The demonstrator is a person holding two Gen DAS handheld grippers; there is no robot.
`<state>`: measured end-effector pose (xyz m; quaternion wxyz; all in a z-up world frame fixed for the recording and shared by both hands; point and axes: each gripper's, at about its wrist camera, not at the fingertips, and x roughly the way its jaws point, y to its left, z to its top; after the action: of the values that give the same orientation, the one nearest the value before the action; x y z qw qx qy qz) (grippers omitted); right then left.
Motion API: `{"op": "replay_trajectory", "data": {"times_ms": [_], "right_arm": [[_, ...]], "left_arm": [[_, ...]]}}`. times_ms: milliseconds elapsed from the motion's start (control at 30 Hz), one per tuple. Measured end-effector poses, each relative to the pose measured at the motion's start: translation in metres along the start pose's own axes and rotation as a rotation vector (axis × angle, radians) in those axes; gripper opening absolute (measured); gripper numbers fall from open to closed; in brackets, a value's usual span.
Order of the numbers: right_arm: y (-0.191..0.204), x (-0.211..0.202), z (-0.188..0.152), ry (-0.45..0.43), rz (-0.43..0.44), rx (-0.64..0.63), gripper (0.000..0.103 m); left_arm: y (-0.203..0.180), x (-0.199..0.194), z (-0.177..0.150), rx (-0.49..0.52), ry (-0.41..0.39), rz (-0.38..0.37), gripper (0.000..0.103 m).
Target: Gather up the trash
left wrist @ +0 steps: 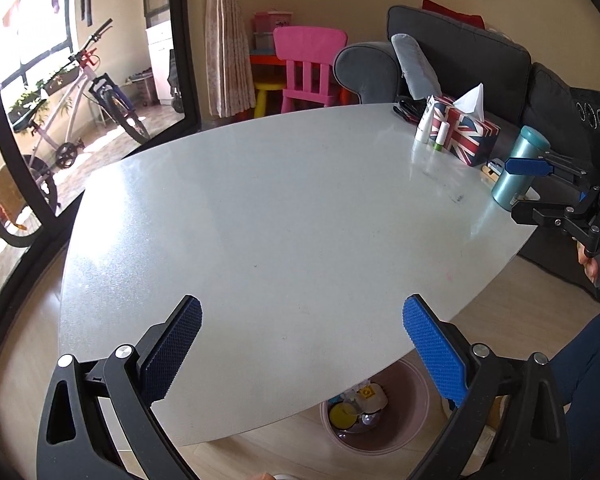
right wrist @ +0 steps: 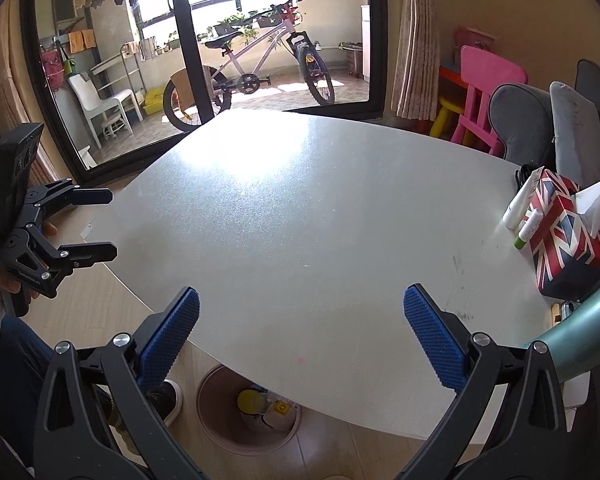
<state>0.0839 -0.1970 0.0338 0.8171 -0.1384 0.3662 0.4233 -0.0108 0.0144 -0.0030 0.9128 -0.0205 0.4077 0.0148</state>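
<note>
A pinkish-brown trash bin (left wrist: 384, 432) stands on the floor under the near edge of the white table (left wrist: 268, 216); it also shows in the right wrist view (right wrist: 220, 428). It holds crumpled trash (left wrist: 356, 404), yellow and white (right wrist: 266, 406). My left gripper (left wrist: 302, 340) is open and empty above the table's near edge. My right gripper (right wrist: 300, 334) is open and empty over the near edge too. Each gripper shows in the other's view: the right one (left wrist: 528, 188) at the far right, the left one (right wrist: 100, 224) at the left, both open.
A Union Jack tissue box (right wrist: 568, 240) (left wrist: 466, 132), small white tubes (left wrist: 428, 124) and a teal flask (left wrist: 520, 170) stand along the table's right side. A grey sofa (left wrist: 480, 52), pink chair (left wrist: 308, 64) and a bicycle (right wrist: 256, 64) behind a glass door lie beyond. My shoe (right wrist: 168, 400) is beside the bin.
</note>
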Motion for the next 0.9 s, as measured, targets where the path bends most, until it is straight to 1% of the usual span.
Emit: {"op": "replay_trajectory", "data": {"times_ms": [200,333,467,567,767,900], "right_arm": [[-0.001,0.002,0.001,-0.005,0.003,-0.003,0.100],[-0.001,0.002,0.000,-0.008,0.006,-0.010,0.100],[-0.001,0.001,-0.001,-0.010,0.008,-0.011,0.100],[-0.001,0.001,-0.001,-0.007,0.009,-0.013,0.100],[-0.005,0.001,-0.001,-0.010,0.009,-0.004,0.100],[-0.006,0.001,-0.002,-0.009,0.007,-0.004,0.100]], "left_arm": [[0.010,0.002,0.002,-0.051,-0.003,-0.013,0.097],[0.012,0.003,0.002,-0.064,-0.009,-0.023,0.097],[0.012,0.002,0.001,-0.070,-0.029,0.012,0.097],[0.014,0.002,0.002,-0.087,-0.039,-0.012,0.097],[0.010,0.003,0.002,-0.085,-0.043,-0.024,0.097],[0.010,0.004,0.002,-0.083,-0.037,-0.012,0.097]]}}
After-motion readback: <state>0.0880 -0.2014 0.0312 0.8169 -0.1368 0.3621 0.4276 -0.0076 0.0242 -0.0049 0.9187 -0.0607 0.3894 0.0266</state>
